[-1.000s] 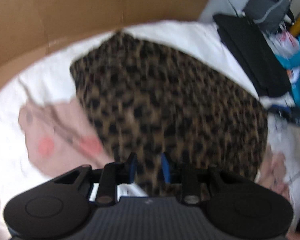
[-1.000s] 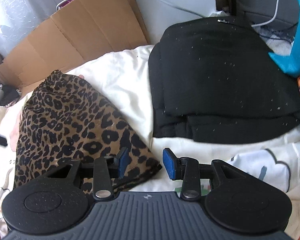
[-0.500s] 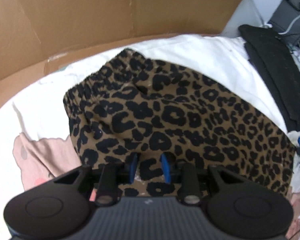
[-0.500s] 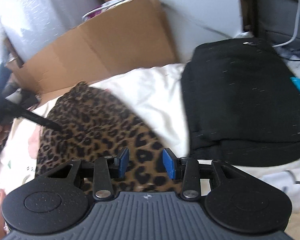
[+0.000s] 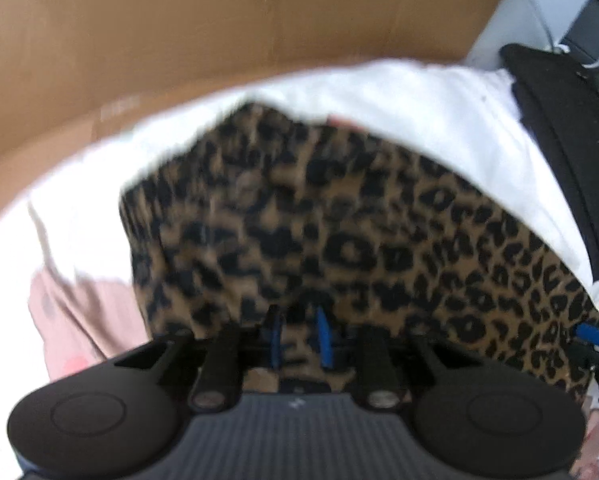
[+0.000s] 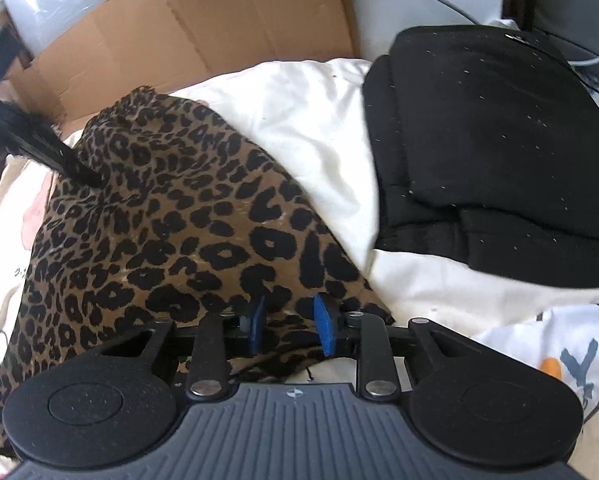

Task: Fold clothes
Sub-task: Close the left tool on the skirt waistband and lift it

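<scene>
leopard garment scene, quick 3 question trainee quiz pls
1. True or false: the leopard garment lies on top of the black stack.
2. What stands behind the bed: A cardboard, B mirror, C curtain?
3. Which tool has leopard cloth between its blue pads?

Key: 1 false, white sheet shows between them. 2 A. 3 Both: the left tool and the right tool, pads apart.
</scene>
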Motion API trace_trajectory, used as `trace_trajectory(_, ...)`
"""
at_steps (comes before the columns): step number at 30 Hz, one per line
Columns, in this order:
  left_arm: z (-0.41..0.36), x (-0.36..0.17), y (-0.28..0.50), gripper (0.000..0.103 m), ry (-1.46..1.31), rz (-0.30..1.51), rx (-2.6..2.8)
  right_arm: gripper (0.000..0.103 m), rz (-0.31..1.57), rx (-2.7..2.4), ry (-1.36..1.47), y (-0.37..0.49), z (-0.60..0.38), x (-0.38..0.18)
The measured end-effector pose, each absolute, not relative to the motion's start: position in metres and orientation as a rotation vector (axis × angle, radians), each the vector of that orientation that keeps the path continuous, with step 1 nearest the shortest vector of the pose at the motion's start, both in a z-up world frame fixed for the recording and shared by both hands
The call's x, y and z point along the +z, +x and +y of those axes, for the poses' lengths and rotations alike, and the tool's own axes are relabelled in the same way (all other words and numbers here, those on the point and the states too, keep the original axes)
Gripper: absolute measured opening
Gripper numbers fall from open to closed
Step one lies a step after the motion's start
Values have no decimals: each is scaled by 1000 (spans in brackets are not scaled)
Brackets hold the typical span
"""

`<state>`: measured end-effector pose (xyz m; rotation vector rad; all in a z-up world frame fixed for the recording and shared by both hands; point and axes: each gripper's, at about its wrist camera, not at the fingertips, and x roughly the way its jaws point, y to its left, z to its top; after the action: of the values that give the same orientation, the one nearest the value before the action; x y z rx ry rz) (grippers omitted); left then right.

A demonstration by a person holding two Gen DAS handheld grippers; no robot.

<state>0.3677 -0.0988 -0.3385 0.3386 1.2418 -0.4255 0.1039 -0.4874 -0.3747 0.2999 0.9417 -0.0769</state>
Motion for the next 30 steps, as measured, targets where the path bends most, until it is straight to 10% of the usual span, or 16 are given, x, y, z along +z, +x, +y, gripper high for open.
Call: trace_trajectory(30, -98, -321, 410, 17, 277, 1187, -336, 19, 969, -108, 343, 94, -508, -375)
